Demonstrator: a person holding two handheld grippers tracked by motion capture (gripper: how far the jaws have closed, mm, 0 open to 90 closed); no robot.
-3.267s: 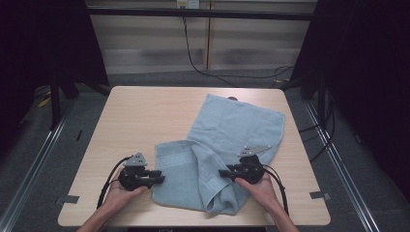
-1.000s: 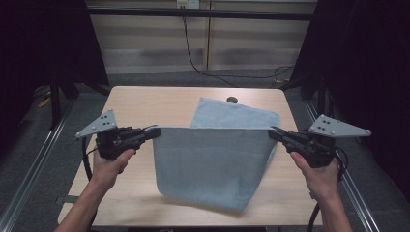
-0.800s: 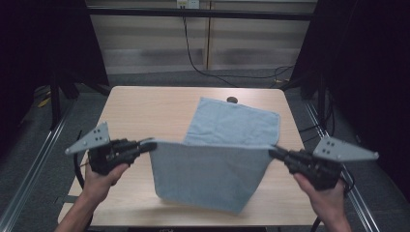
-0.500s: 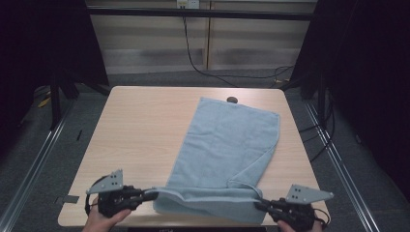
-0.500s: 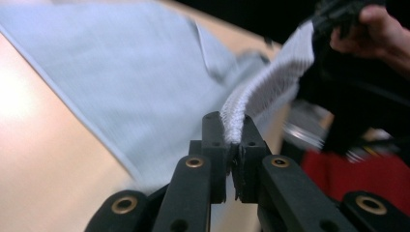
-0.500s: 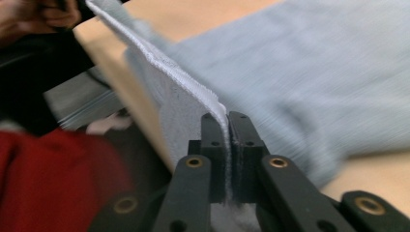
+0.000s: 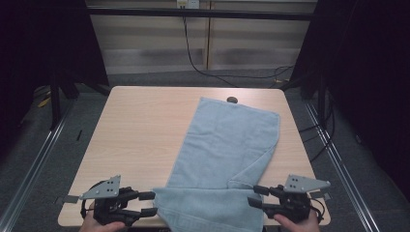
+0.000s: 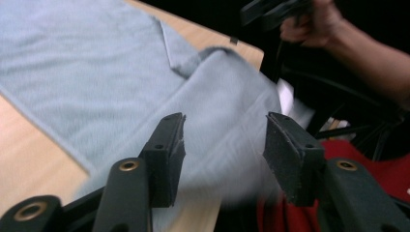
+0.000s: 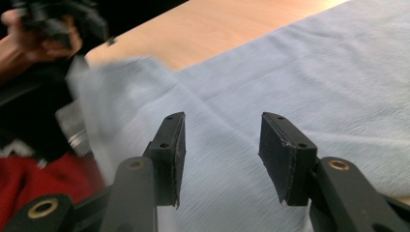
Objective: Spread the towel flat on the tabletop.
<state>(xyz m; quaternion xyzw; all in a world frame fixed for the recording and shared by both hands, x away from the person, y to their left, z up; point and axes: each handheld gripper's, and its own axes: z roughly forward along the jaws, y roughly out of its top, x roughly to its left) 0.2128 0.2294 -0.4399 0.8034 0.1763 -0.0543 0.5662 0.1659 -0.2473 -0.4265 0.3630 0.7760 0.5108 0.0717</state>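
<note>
**Two grippers let go of the towel at the near table edge**

Two grippers, both with jaws apart. We hold the left gripper at about 7 o'clock on the table and the right gripper at about 5 o'clock, each at one near corner of the light blue towel. The jaws of both have just been opening; in the left gripper view and the right gripper view the black pads stand clear with only towel cloth lying beyond them, nothing pinched.

Towel placement: it runs from the 12 o'clock side, near a small dark hole in the tabletop, down to the 6 o'clock edge, where its near end spills over the table lip toward us. Its right side is folded in on itself, leaving a diagonal edge at about 3 to 4 o'clock.

Why so, as we judge it: gripping the two near corners keeps the cloth stretched wide so it lands flat, and opening both claws together drops it evenly. The near hem still overhangs, so we'd say the spread isn't tidy yet.

Writing or brands: none readable on towel, table or grippers.
</note>
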